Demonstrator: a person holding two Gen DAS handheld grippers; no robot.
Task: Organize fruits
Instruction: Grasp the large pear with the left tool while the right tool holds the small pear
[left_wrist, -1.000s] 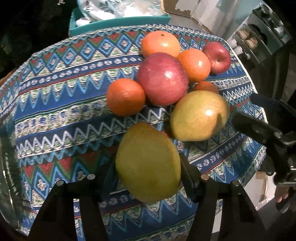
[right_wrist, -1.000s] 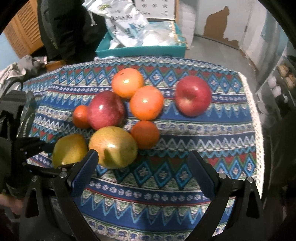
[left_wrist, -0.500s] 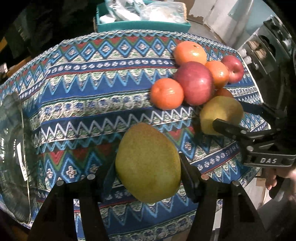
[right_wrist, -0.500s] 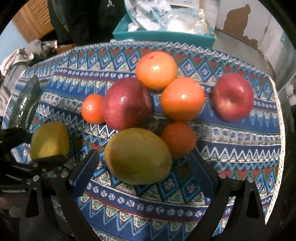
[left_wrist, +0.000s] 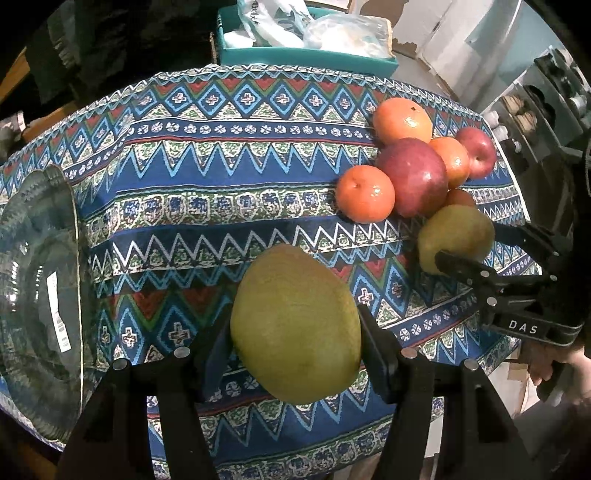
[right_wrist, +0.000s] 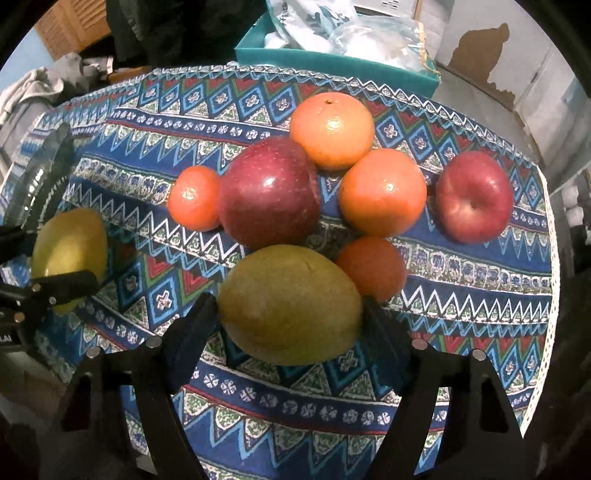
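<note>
Left claw pinches a yellow-green pear above the patterned surface, near a glass bowl at far left. Right claw brackets a second pear resting against the apples and oranges; whether its fingers press the pear cannot be told.

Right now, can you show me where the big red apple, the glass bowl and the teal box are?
big red apple (right_wrist: 269, 192), right wrist view, shiny front.
glass bowl (left_wrist: 37, 295), left wrist view, inside wall.
teal box (left_wrist: 306, 61), left wrist view, front side.
</note>
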